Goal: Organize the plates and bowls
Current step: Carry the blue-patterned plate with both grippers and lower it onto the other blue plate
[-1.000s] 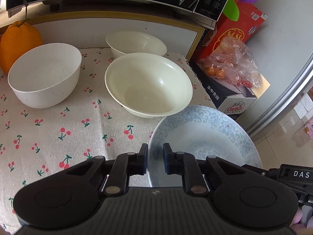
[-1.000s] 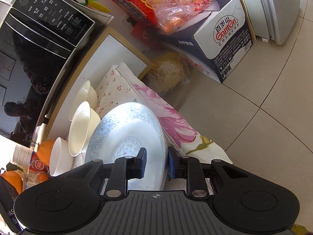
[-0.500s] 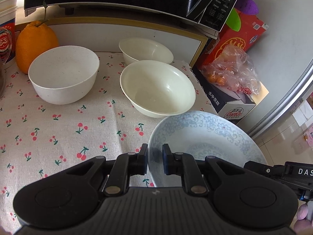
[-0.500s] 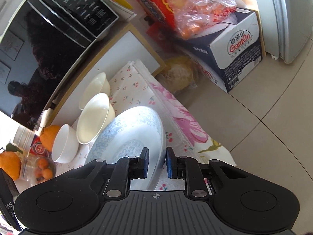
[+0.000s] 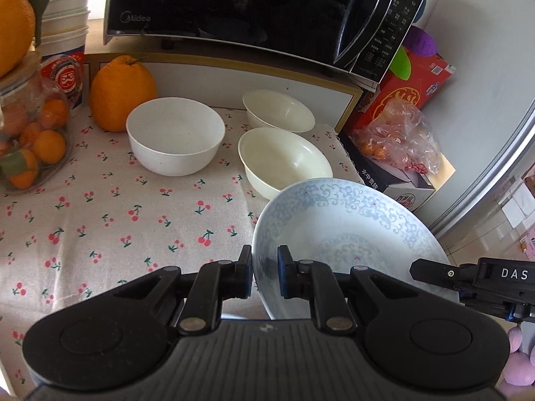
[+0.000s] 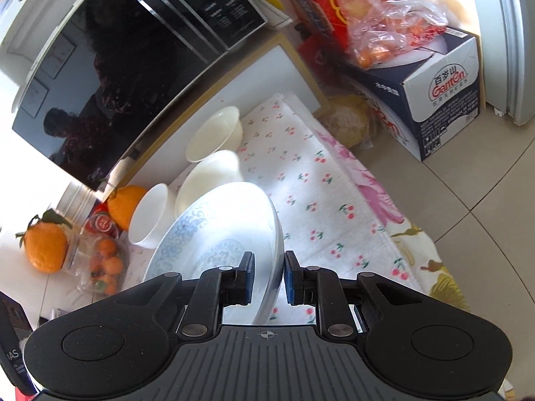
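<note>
A wide plate with a pale blue pattern [image 5: 347,230] hangs above the cherry-print tablecloth [image 5: 100,220], tilted, held from two sides. My left gripper [image 5: 264,275] is shut on its left rim. My right gripper [image 6: 268,277] is shut on the plate [image 6: 217,234] at its right rim, and that gripper's body [image 5: 468,279] shows at the right edge of the left wrist view. Behind the plate stand a cream bowl [image 5: 284,162], a smaller cream bowl [image 5: 279,113] and a white speckled bowl [image 5: 175,135].
A black microwave [image 5: 254,10] sits on a shelf at the back. A large orange fruit [image 5: 122,92] and a jar of small oranges [image 5: 30,140] stand at the left. Boxes with a bag of fruit [image 5: 398,140] lie beyond the table's right edge, above tiled floor [image 6: 485,207].
Both grippers have risen and pulled back with the plate, which is now lifted off the cloth. More of the table's left side and the microwave have come into view.
</note>
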Demonstrator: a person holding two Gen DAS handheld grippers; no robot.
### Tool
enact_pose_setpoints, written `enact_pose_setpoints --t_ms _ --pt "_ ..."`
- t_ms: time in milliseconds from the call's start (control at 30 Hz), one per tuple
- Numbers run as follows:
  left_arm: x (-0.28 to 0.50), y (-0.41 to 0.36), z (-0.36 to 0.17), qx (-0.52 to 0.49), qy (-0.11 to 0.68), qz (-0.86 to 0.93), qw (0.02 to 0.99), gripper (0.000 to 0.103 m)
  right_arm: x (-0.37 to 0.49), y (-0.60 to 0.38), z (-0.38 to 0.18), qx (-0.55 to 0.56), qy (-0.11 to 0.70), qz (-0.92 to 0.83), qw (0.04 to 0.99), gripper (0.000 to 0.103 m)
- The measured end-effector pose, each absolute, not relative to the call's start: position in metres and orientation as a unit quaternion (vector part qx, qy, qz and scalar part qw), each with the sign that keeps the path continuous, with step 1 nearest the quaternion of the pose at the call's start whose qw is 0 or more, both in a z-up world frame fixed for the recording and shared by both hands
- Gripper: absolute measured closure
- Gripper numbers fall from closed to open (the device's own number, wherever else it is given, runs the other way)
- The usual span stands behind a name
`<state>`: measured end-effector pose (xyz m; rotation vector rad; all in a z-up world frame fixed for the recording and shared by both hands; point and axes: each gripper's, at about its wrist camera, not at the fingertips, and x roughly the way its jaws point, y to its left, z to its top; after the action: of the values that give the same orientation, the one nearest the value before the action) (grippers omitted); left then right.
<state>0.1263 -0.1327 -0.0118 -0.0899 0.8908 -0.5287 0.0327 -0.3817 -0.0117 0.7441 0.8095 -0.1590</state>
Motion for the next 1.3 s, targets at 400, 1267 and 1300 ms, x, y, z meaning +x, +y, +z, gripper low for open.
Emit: enact_pose_setpoints --t_ms 400,1267,1300 --pt "0.097 -0.076 0.001 -0.042 0.432 -0.222 0.873 0.09 0.029 -0.327 0.002 0.314 0.412 -0.018 0.855 0.084" --pt "0.052 -0.021 -0.025 0.015 0.448 -0.207 0.87 0.09 0.019 -0.248 -0.025 0.232 0.506 0.0 0.831 0.084" --pt "0.052 -0.021 -0.025 0.019 0.447 -0.206 0.87 0.089 0.019 -0.247 -0.025 0.232 0.507 0.001 0.83 0.084"
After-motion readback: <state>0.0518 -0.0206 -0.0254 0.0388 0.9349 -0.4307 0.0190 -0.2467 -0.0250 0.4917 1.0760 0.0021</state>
